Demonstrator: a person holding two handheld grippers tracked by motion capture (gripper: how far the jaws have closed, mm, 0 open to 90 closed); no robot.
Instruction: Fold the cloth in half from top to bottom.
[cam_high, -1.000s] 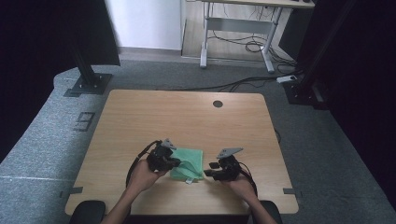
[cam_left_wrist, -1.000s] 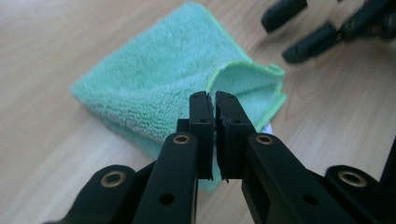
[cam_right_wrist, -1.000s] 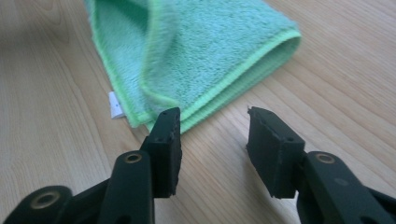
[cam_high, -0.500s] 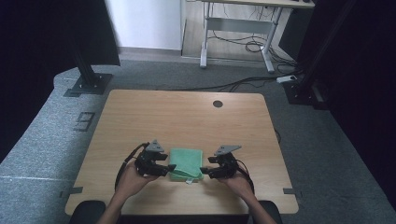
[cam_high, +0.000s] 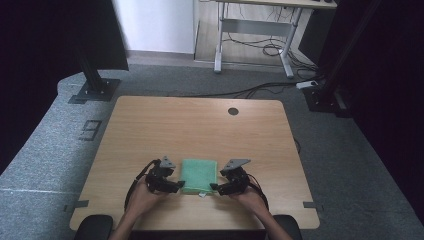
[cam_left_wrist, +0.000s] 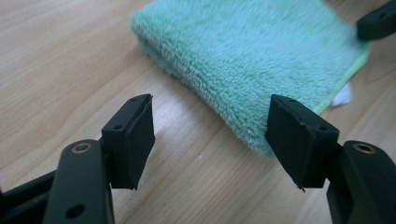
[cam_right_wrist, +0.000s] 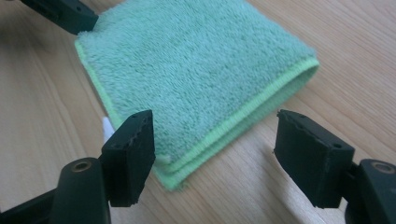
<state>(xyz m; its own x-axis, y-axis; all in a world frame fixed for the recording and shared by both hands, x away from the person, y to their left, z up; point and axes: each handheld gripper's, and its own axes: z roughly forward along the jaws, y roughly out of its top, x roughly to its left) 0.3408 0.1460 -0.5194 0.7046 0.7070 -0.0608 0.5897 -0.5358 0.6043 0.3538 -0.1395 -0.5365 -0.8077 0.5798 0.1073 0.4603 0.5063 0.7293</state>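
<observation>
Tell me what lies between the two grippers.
The folded green towel lies flat on the table between the left gripper and the right gripper, seen in the high view. Both grippers, just opening, are off it.

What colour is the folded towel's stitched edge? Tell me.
Yellow-green on the mint towel; clearest in the right gripper view.

High view: fixed overhead on the person's side, facing forward and down across the whole table (cam_high: 150, 125). Each gripper view rides low and close, looking along its jaws. Left gripper view faces 2 o'clock, right faces 11 o'clock; all three share the folded green cloth (cam_high: 199, 175)
</observation>
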